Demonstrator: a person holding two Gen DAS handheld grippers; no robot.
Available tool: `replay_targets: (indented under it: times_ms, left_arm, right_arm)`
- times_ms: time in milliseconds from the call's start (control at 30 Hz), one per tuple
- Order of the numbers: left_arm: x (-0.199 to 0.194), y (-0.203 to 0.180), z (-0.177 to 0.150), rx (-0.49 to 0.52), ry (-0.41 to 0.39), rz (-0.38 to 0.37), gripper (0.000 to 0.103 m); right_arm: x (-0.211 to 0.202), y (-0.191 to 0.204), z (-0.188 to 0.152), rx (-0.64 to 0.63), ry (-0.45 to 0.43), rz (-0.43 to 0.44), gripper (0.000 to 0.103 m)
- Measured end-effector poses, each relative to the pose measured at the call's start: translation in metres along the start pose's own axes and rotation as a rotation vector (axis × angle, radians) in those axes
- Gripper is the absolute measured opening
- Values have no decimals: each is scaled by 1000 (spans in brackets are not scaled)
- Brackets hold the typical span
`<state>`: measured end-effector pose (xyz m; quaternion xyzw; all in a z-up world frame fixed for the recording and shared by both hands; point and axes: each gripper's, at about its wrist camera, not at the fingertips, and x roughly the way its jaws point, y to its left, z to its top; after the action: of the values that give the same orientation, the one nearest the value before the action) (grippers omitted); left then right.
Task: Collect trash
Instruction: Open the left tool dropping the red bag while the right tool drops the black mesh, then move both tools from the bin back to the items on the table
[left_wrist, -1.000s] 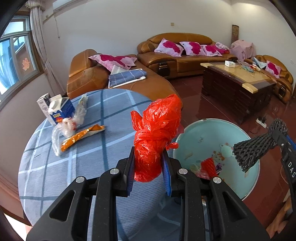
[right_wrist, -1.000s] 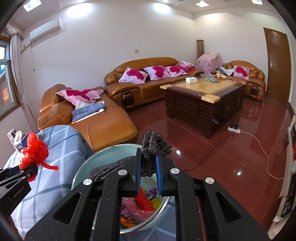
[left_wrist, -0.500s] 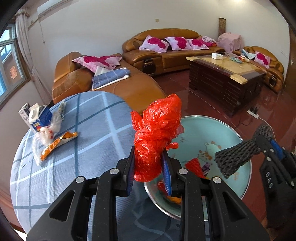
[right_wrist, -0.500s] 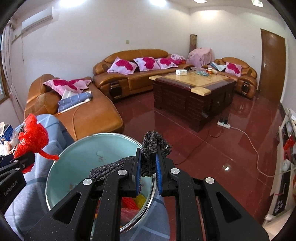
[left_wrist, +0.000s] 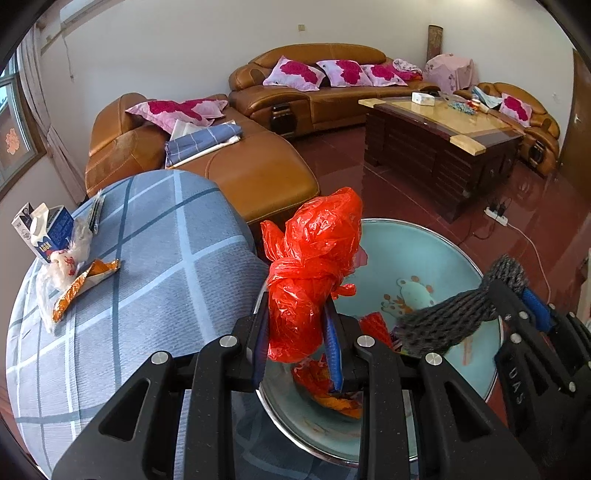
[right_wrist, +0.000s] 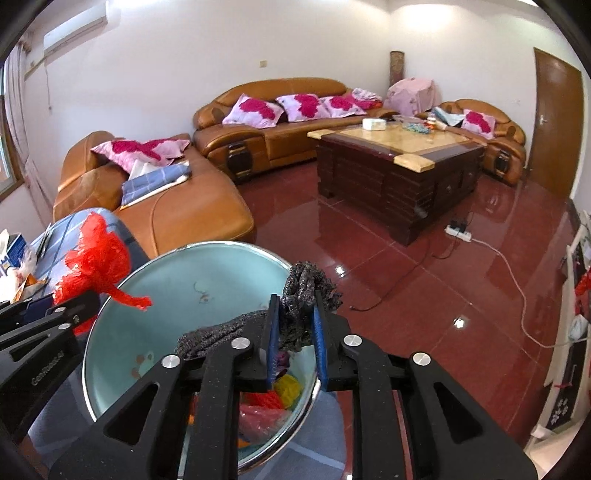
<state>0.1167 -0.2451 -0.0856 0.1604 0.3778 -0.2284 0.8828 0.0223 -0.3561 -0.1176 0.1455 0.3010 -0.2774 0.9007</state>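
Basin (left_wrist: 436, 254): near rim hidden behind left gripper (left_wrist: 297, 354) body. Trash inside mostly masked by red bag (left_wrist: 314, 280) and grey foam net (left_wrist: 443, 325). Milk carton (left_wrist: 44, 232) print too small to read. Far left window (left_wrist: 14, 136) cut by frame edge.

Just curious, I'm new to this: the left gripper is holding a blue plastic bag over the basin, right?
Not quite: the plastic bag is red, not blue, as the left wrist view shows. The left gripper does hold it over the basin.
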Motion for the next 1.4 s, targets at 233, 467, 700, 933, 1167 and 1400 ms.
replay_targets:
  times_ms: [233,467,700,933,1167,1400]
  left_arm:
    - [2,-2,1,3,6,3,30]
    - [-4,1,4,-13,-18,11,65]
    - [-16,-1,5,-1,-45,17,80]
    - [-36,9,4,-6,-106,64,96]
    - [-44,48,-5,-69,-87,126,97]
    - [-48,89,-24,-123,-53,169,97]
  right_arm:
    - [4,-1,2,66,32,83,32]
    - [-9,-9,6,109,-23,91,35]
    - [-30,-23,11,179,-125,59,39]
    - [-34,-25,10,184,-126,58,48]
    - [-41,-15,7,150,-129,77,53]
    - [-47,14,2,53,-113,97,53]
